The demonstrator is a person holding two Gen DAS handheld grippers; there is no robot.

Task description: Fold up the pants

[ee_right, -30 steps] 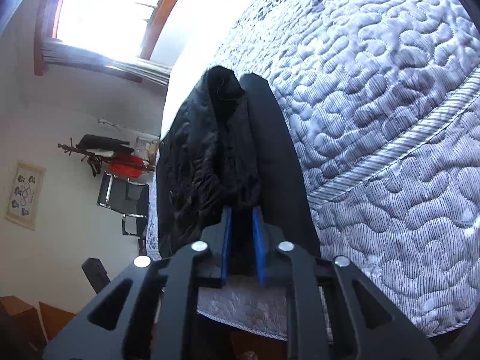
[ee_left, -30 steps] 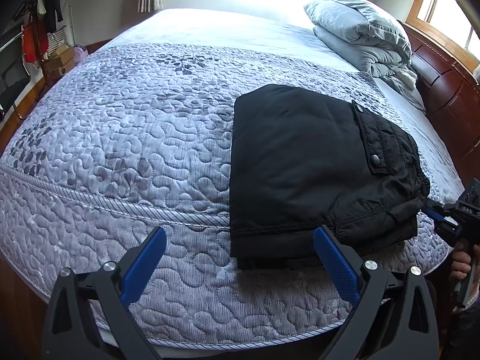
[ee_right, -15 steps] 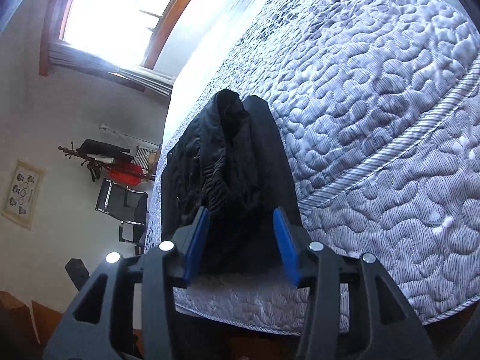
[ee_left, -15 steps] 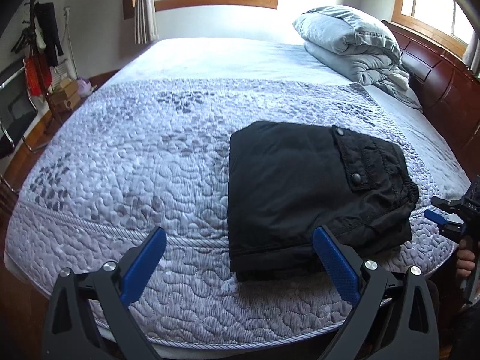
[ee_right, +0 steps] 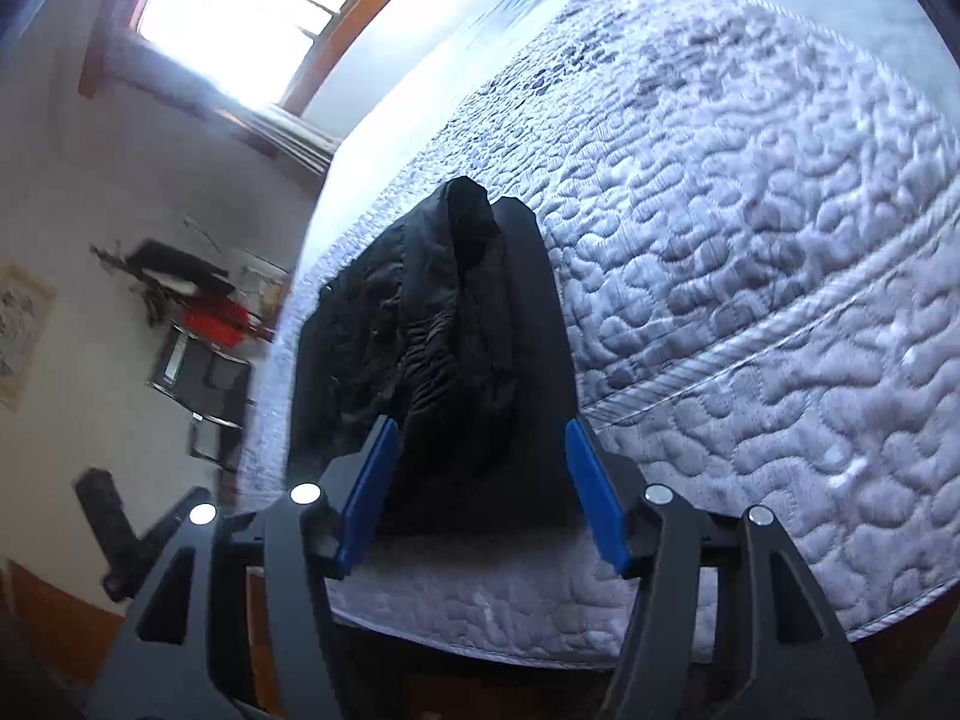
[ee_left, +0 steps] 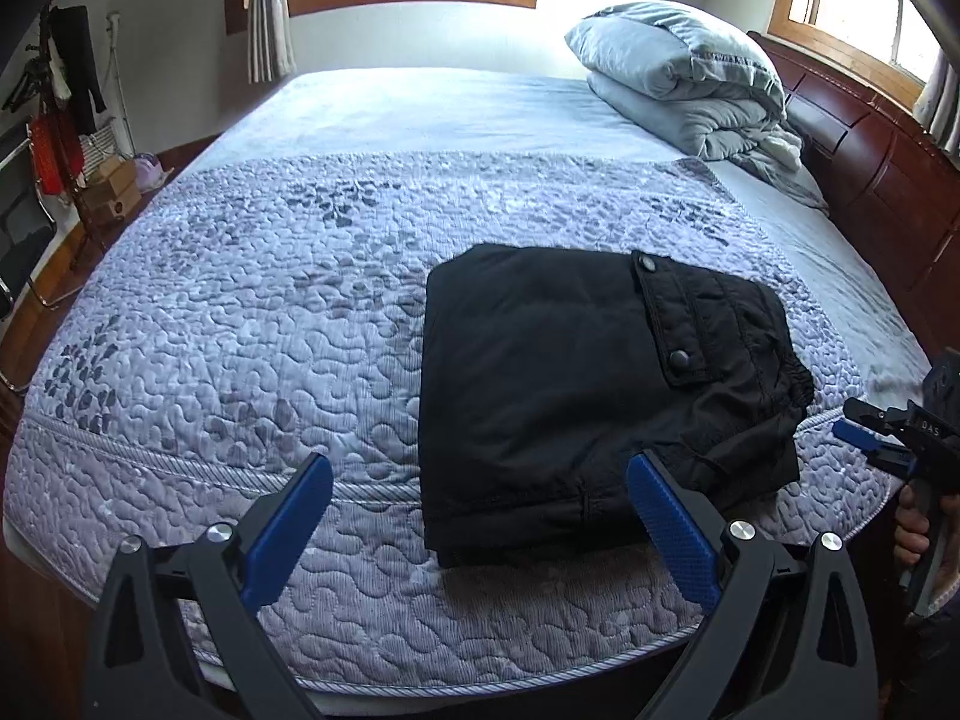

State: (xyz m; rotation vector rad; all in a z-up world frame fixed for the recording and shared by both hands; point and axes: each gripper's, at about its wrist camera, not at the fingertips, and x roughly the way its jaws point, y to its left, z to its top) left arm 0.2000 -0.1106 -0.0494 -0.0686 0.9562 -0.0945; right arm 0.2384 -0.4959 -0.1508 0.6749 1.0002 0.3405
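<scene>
The black pants [ee_left: 576,396] lie folded in a compact rectangle on the quilted bed [ee_left: 252,324], near its front right corner, with a snap pocket flap on top. My left gripper [ee_left: 480,516] is open and empty, held back over the bed's front edge, its right finger just in front of the pants. My right gripper [ee_right: 480,486] is open and empty, a short way back from the waistband end of the pants [ee_right: 444,348]. It also shows at the right edge of the left wrist view [ee_left: 864,426].
A folded grey duvet and pillow [ee_left: 690,96] lie at the head of the bed by the dark wooden headboard [ee_left: 876,162]. A coat rack with clothes [ee_left: 54,96] and a chair stand on the left by the wall.
My right gripper let go of the pants' edge, opened wide and drew back. My left gripper lifted and pulled back from the bed, still open.
</scene>
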